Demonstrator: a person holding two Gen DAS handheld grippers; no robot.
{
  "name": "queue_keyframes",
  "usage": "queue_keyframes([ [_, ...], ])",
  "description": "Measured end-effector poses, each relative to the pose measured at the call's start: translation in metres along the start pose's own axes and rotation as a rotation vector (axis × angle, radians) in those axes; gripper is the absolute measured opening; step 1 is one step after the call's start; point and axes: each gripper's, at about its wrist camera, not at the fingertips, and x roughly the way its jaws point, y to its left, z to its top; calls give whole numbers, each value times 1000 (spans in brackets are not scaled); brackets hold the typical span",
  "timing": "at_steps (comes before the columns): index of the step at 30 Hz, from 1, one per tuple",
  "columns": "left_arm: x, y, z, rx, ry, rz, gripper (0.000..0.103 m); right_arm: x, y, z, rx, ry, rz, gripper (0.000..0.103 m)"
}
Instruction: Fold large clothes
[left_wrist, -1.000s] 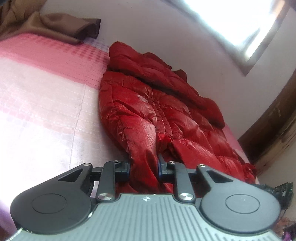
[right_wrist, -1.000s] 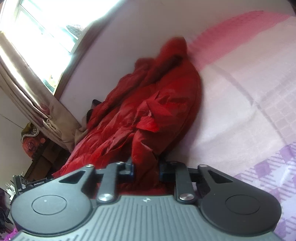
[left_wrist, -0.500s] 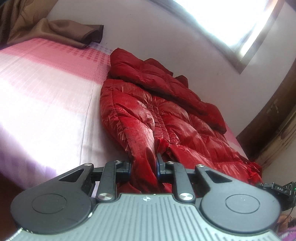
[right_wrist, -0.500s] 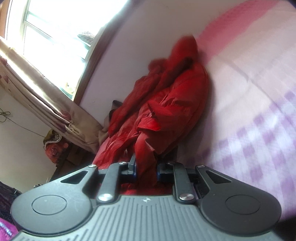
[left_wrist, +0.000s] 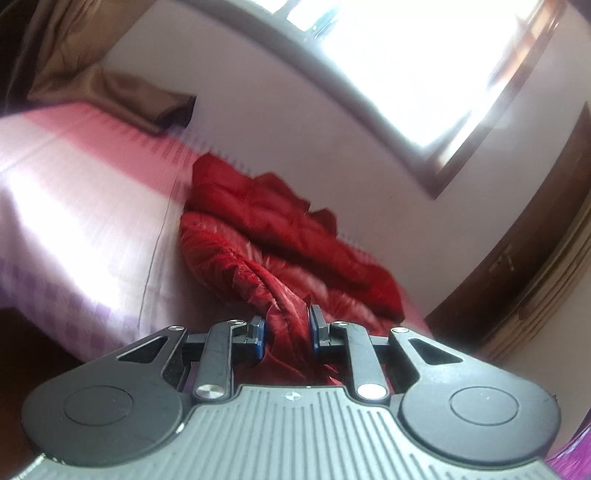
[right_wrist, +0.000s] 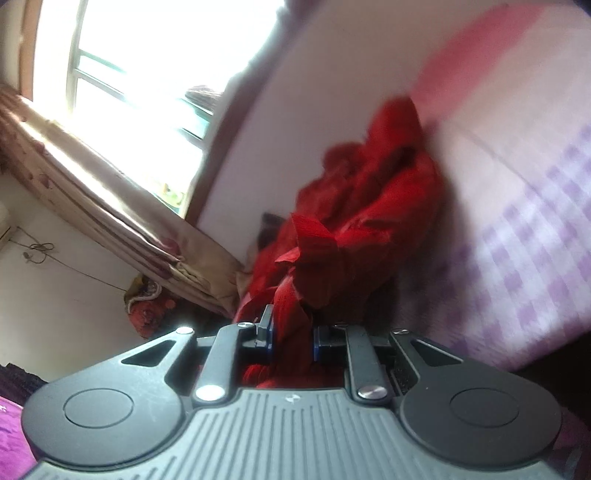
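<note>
While both grippers — left gripper (left_wrist: 286, 330), right gripper (right_wrist: 291, 338) — are pinching the red jacket (left_wrist: 280, 236), I am judging the folding barely begun.

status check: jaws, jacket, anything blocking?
Left gripper and right gripper both shut on red jacket. Jacket bunched on bed. Nothing blocking.

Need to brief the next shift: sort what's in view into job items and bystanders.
Part of the job:
- red puffer jacket, bunched on the bed
- left claw, clamped on its fabric
- right claw, clamped on its fabric
- bed sheet, the folding surface

Just lying about:
- brown cloth
- curtain
- window
</note>
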Motion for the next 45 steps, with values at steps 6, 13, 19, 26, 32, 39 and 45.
queue_keyframes([
  [6,10,-11,20,13,-59,-15,22,6,8,22,-18,-37,49,17],
  [13,19,-19,39,24,-115,-12,18,20,24,46,-59,-69,61,15],
  [19,32,-28,63,38,-180,-26,18,35,33,74,-83,-96,75,14],
  [26,57,-31,101,41,-292,-15,2,60,27,114,-63,-136,30,14],
  [32,79,-38,140,133,-368,39,2,96,20,145,-36,-143,-24,14],
  [39,22,-37,125,302,-331,22,31,129,3,163,23,-154,-62,13],
  [45,-29,-12,55,519,-370,97,103,146,-6,167,53,-160,-94,13],
])
